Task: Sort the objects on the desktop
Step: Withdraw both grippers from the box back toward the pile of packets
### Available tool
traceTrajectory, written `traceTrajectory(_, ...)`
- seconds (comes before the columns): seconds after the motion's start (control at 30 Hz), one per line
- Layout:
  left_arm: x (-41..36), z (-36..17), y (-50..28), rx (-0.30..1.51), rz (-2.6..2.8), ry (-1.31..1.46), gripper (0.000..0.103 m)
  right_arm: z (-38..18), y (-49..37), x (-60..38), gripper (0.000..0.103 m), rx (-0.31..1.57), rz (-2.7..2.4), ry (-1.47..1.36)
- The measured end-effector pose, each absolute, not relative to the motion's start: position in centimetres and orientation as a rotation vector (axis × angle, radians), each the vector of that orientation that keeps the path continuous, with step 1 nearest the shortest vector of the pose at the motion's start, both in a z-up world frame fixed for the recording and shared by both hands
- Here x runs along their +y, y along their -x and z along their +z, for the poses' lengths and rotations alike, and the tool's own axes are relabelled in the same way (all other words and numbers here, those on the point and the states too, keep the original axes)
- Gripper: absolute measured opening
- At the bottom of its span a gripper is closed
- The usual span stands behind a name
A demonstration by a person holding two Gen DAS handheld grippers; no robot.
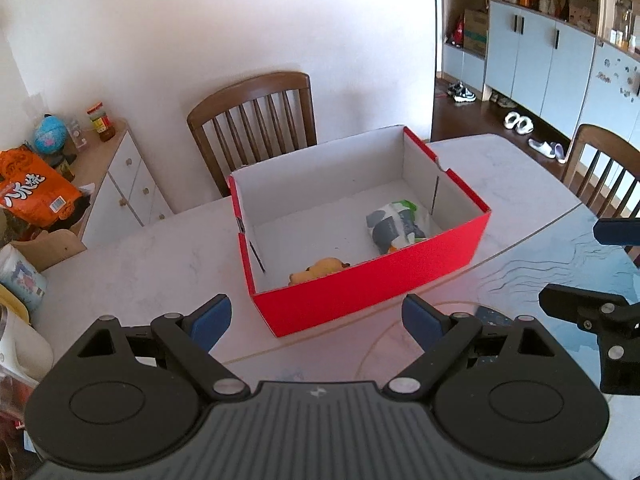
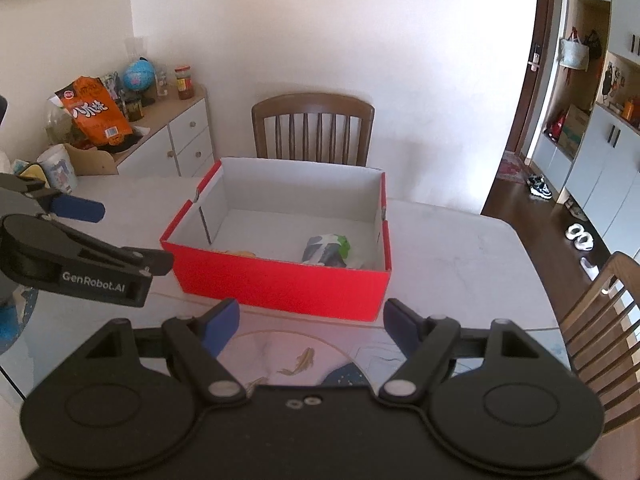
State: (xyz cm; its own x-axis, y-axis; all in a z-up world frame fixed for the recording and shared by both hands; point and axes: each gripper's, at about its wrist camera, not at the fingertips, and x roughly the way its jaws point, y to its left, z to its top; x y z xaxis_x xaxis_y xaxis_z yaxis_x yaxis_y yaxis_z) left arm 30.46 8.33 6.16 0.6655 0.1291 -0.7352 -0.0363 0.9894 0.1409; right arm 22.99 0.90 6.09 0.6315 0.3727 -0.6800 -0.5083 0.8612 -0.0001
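Chair [image 1: 256, 120] behind red box [image 1: 372, 292], perhaps touching

Red box [image 1: 372, 292] open-topped; pouch [image 1: 396, 226] and toy [image 1: 320, 270] occupy its near floor; chair [image 1: 256, 120] behind the desk [image 1: 140, 276].

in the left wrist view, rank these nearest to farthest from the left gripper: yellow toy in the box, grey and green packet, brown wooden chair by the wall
1. Small yellow toy, just inside the red cardboard box's near wall, closest to the left gripper.
2. Grey, white and green packet, deeper in the box, toward its right side.
3. Brown wooden slat-back chair, beyond the box, against the white wall.
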Motion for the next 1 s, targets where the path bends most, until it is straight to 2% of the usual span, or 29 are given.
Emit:
traceTrajectory(0.53, 7.2, 5.1, -24.2, 0.819, 0.089, -0.084, 0.092, 6.4, -17.5, -1.5, 0.079, 0.688, 0.519, 0.192)
traceTrajectory(1.0, 5.7, 3.1, -19.4, 0.846, 0.095, -0.078, 0.092, 4.0, -13.7, -2.9, 0.079, 0.703, 0.522, 0.229)
